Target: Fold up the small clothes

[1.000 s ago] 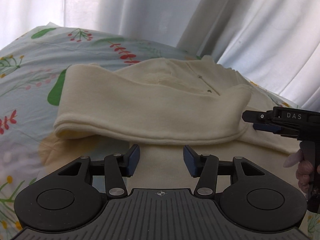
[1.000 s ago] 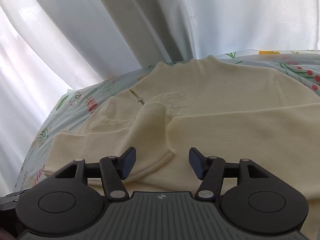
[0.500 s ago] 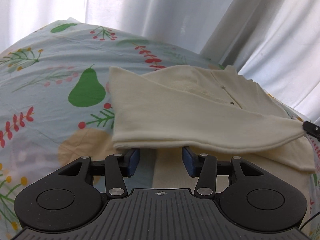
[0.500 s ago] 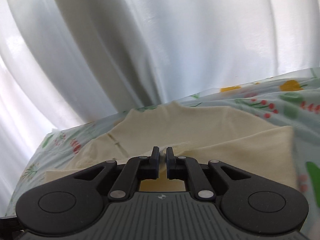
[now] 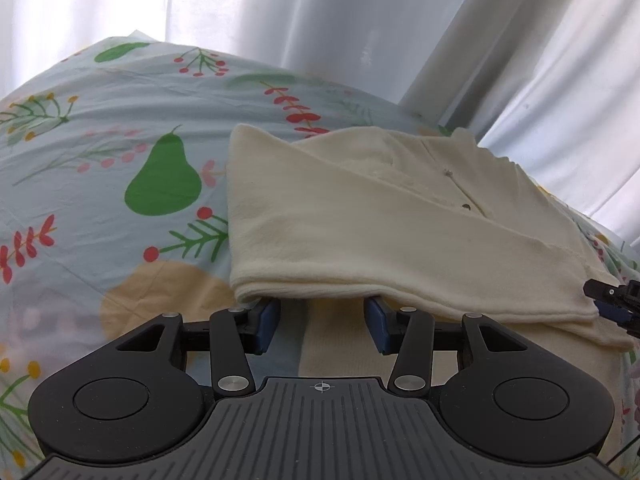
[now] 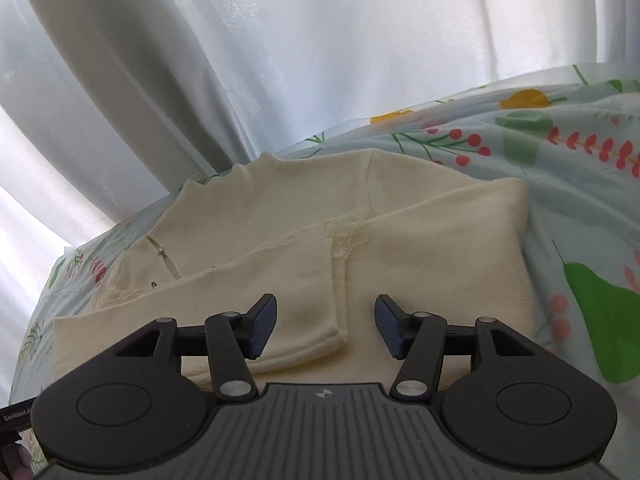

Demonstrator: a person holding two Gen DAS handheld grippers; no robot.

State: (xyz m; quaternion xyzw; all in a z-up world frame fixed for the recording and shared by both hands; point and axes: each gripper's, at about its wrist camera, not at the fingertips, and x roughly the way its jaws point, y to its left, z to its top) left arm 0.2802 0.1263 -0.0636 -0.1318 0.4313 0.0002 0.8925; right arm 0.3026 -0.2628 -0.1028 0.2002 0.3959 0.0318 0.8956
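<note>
A small cream knit top [image 5: 360, 220] lies on a bed, with its sleeves folded across the body. It also shows in the right wrist view [image 6: 320, 216]. My left gripper [image 5: 322, 326] is open, its fingertips just under the near folded edge of a sleeve. My right gripper [image 6: 326, 326] is open and empty above the folded sleeve end [image 6: 304, 312]. The right gripper's tip [image 5: 612, 300] shows at the right edge of the left wrist view, beside the sleeve's end.
The bed sheet [image 5: 120, 160] is pale blue with pears, berries and leaves. White curtains [image 6: 280, 60] hang close behind the bed's far side. The sheet [image 6: 580, 200] stretches to the right of the top.
The right gripper closed on the sleeve end, carried it across, and has now opened and let it go. The sleeve now lies folded flat over the body. The left gripper stayed open.
</note>
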